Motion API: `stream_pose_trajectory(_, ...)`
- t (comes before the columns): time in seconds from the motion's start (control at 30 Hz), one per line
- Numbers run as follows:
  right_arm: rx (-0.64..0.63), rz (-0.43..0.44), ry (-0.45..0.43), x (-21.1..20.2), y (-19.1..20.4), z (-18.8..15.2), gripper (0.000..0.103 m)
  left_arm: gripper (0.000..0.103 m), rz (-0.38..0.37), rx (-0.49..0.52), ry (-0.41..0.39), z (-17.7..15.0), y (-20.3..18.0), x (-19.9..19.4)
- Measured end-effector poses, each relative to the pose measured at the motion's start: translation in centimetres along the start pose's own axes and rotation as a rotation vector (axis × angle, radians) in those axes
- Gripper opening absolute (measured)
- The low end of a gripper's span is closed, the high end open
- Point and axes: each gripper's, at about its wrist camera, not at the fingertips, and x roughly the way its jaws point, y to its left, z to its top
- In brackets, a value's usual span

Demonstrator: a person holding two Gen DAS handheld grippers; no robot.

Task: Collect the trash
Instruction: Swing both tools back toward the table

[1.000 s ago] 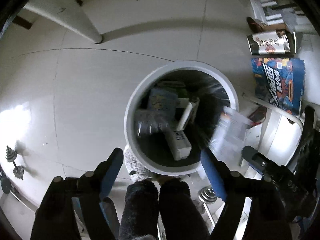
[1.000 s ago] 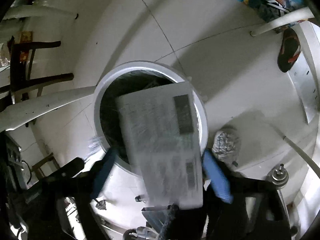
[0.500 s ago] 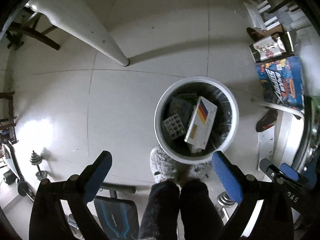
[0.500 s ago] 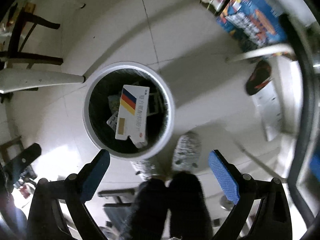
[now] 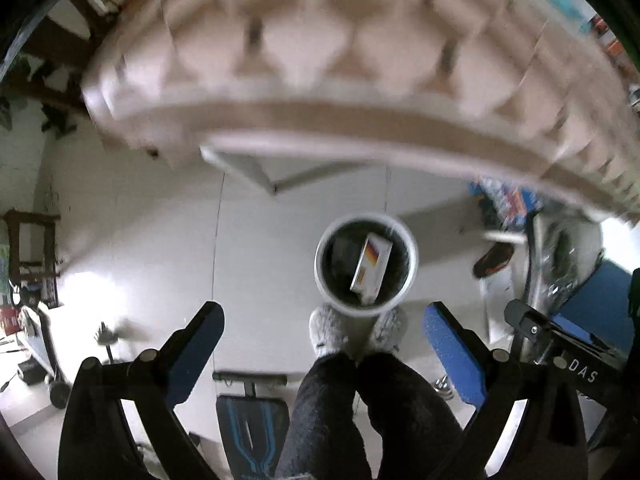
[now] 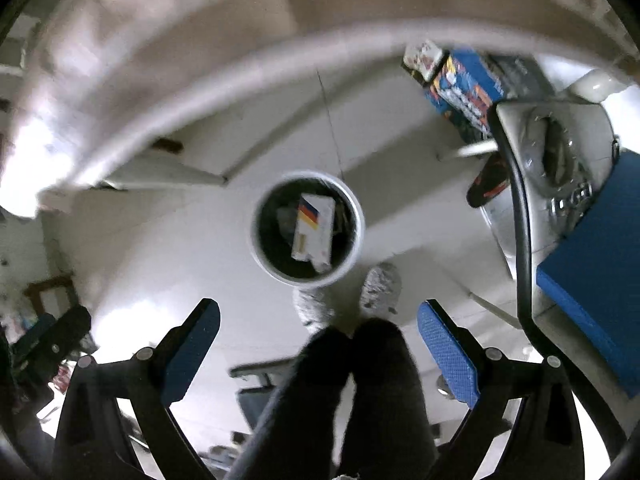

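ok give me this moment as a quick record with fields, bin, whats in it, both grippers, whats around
bin: round white trash bin on the pale tiled floor, black liner
top item: white box with a black, red and yellow stripe, lying in the bin
left hand-held gripper: open, empty, high above the bin
right hand-held gripper: open, empty
person: grey slippers beside the bin
overhead: blurred table edge

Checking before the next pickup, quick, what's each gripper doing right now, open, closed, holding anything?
Left gripper: open, holding nothing.
Right gripper: open, holding nothing.
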Motion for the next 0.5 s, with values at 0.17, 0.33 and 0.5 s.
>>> stream_pose_trajectory(0.17, 0.026, 0.057, -0.110, -8.7, 1.5, 4.0, 0.100, 0.102, -0.011, 0.015, -0.120, 6.0, -2.4, -6.3)
stream_pose_trajectory(0.33, 0.003, 0.063, -0.223, -16.4, 1.6, 11.1, 0.100, 0.102, 0.000, 0.038, -0.239, 13.3, -6.1, -10.6)
stream_pose_trajectory(0.5, -0.011, -0.001, -0.301, -22.4, -1.1, 22.1, 0.100, 0.102, 0.022, 0.041, -0.308, 22.3, -10.3, -12.2)
